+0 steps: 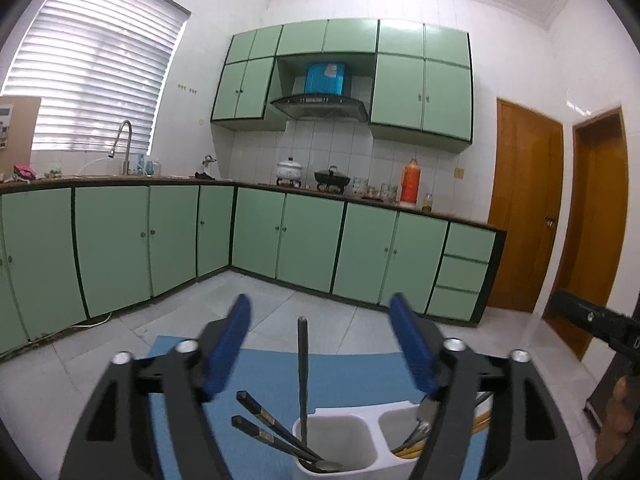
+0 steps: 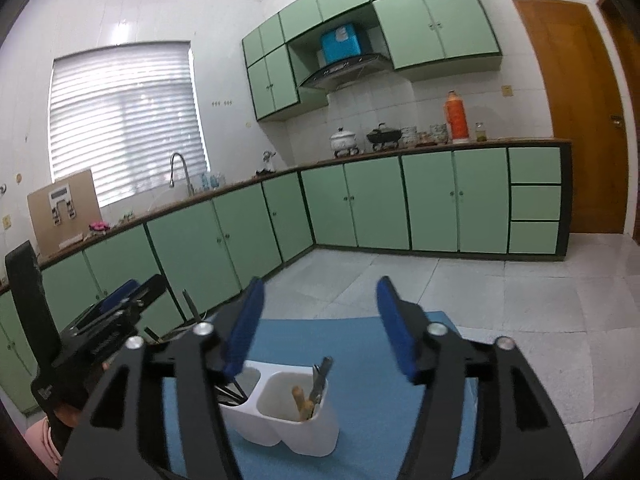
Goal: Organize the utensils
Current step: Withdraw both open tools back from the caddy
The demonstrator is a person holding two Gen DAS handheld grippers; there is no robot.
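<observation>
A white two-compartment utensil holder (image 1: 362, 426) stands on a blue mat (image 1: 272, 376). Its left compartment holds dark chopsticks (image 1: 264, 428) and an upright black-handled utensil (image 1: 302, 376). Its right compartment holds wooden and metal utensils (image 1: 420, 428). My left gripper (image 1: 320, 344) is open and empty, above and just behind the holder. In the right wrist view the holder (image 2: 288, 412) shows a wooden handle (image 2: 299, 400) and a metal utensil (image 2: 322, 376) in the near compartment. My right gripper (image 2: 320, 324) is open and empty above it. The left gripper (image 2: 116, 320) appears at the left.
Green base cabinets (image 1: 280, 236) run along two walls with a counter holding pots (image 1: 289, 169), an orange flask (image 1: 410, 182) and a sink tap (image 1: 124, 140). Wooden doors (image 1: 524, 208) stand at the right. White floor tiles (image 2: 500, 292) lie beyond the mat.
</observation>
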